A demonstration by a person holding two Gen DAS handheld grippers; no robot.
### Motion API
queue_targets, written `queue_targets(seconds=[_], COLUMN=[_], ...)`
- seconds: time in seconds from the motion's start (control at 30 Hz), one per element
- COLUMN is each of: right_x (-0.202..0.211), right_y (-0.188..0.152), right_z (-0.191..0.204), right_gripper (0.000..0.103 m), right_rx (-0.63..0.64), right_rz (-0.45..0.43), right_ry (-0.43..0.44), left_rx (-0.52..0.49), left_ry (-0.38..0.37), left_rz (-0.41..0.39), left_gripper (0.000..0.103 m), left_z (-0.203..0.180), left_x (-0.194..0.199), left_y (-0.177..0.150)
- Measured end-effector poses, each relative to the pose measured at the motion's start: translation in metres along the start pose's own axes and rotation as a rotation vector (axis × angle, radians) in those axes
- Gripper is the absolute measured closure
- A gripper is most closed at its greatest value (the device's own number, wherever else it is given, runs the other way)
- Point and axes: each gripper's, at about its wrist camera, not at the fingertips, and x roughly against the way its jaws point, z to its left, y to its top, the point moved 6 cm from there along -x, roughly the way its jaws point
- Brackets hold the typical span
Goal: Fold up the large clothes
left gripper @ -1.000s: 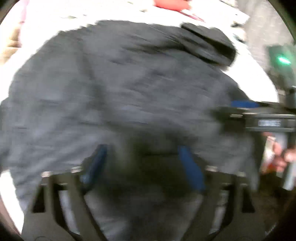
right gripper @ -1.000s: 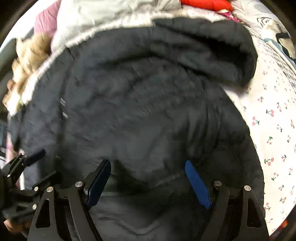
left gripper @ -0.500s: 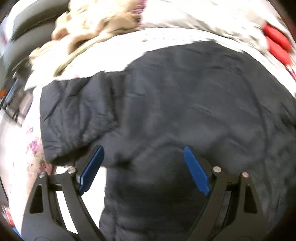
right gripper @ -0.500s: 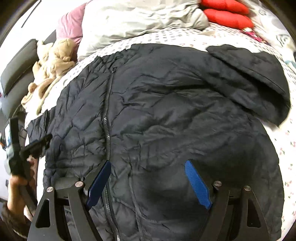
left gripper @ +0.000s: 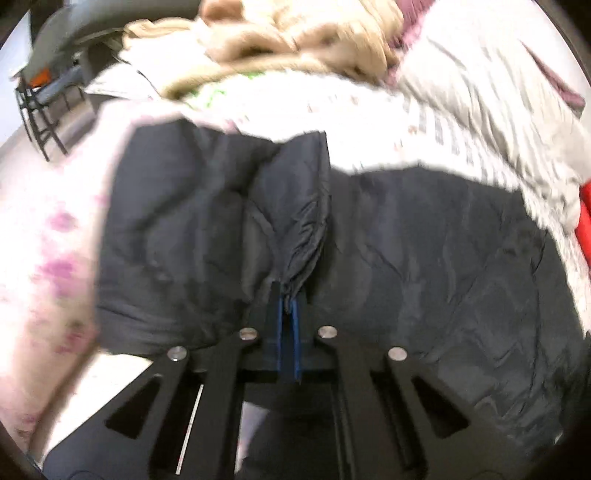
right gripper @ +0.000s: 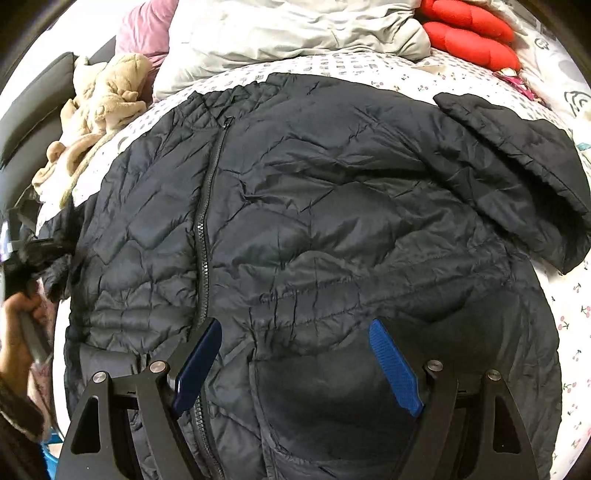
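Observation:
A large dark quilted jacket [right gripper: 314,221] lies front up on the bed, its zipper [right gripper: 205,236] running down the left of centre and one sleeve [right gripper: 517,166] lying at the upper right. My left gripper [left gripper: 286,302] is shut on the cuff of the other sleeve [left gripper: 295,221] at the jacket's left edge. That gripper also shows at the left edge of the right wrist view [right gripper: 33,254]. My right gripper [right gripper: 295,354] is open and empty, hovering over the jacket's lower front.
The bed sheet [right gripper: 569,325] is white with small cherry prints. A beige plush toy [right gripper: 99,107], a grey quilt [right gripper: 295,33] and a red cushion [right gripper: 469,37] lie beyond the jacket. A black rack [left gripper: 44,107] stands off the bed to the left.
My left gripper swung to the jacket's left sleeve and closed on its cuff. My right gripper stayed open and pulled back, so more of the jacket shows.

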Motion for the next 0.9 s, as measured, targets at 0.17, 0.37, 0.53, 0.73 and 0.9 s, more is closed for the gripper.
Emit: queue_targets(seconds=[0.17,0.37,0.53,0.73,0.9], right_x=[0.005,0.014,0.021,0.026,0.031], right_y=[-0.002,-0.004,-0.007,-0.007,-0.002], right_z=[0.002,0.007,0.008,0.003,-0.006], right_gripper=[0.019,0.019,0.019,0.019,0.019], right_rx=[-0.002,0.019,0.016,0.02,0.021], right_rz=[-0.008,-0.022,-0.034,-0.047,-0.071], right_ry=[0.011,0.021,0.035,0.02,0.013], left_rx=[0.069,0.151,0.273,0.36,0.386], left_ry=[0.012,0.108,0.203,0.322,0.445], left_rz=[-0.095,-0.167,-0.152,-0.048,0.035], left_gripper=[0.099,0.099,0.099,0.098,0.067], left_z=[0.052,0.134,0.212,0.274,0.291], left_x=[0.061,0.11,0.118,0.079,0.061], left_y=[0.03,0.05,0.038,0.011,-0.008])
